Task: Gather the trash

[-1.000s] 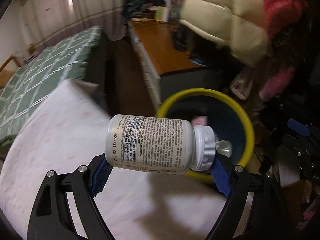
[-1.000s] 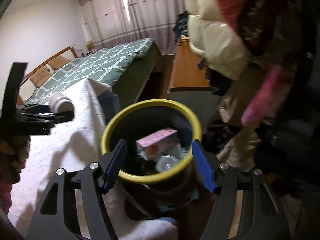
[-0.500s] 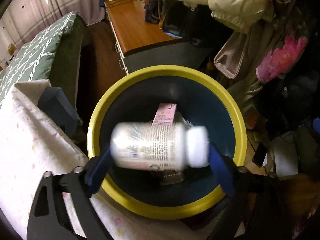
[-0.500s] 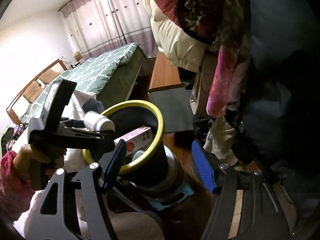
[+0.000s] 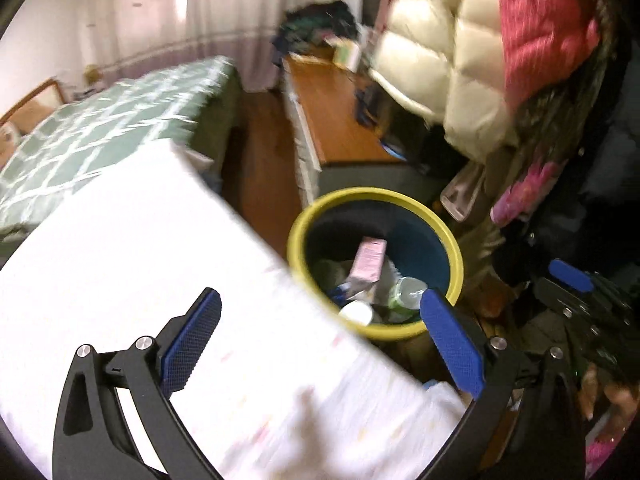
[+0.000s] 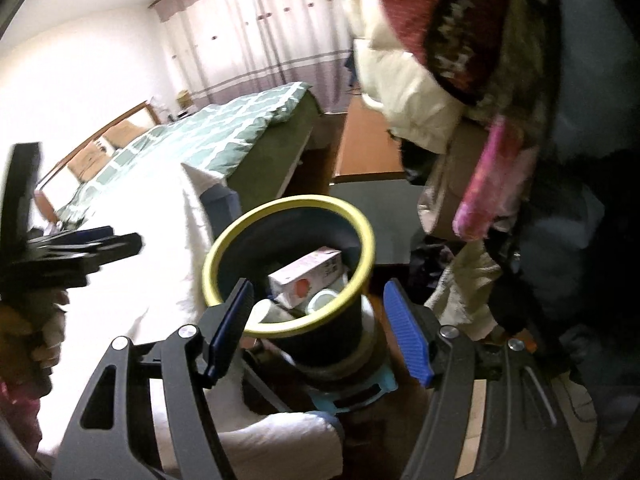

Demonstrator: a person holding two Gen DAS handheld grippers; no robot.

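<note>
A dark bin with a yellow rim (image 5: 304,220) stands on the floor beside the white-covered table (image 5: 120,248). Inside lie a pink carton (image 5: 370,258), a white-capped bottle (image 5: 356,313) and a clear bottle (image 5: 406,290). My left gripper (image 5: 320,332) is open and empty, over the table's edge next to the bin. My right gripper (image 6: 318,322) is open and empty, just in front of the bin (image 6: 360,224), with the pink carton (image 6: 306,276) showing inside. The left gripper also shows in the right wrist view (image 6: 100,246) at far left.
A green quilted bed (image 5: 100,132) lies behind the table. A wooden desk (image 5: 332,120) stands beyond the bin. Hanging coats (image 5: 480,60) crowd the right side. A blue stool (image 6: 352,396) sits under the bin. A blue box (image 6: 222,208) sits by the table's corner.
The left gripper opened and the white pill bottle dropped into the bin. The left gripper then drew back over the table. The right gripper swung back toward the bin.
</note>
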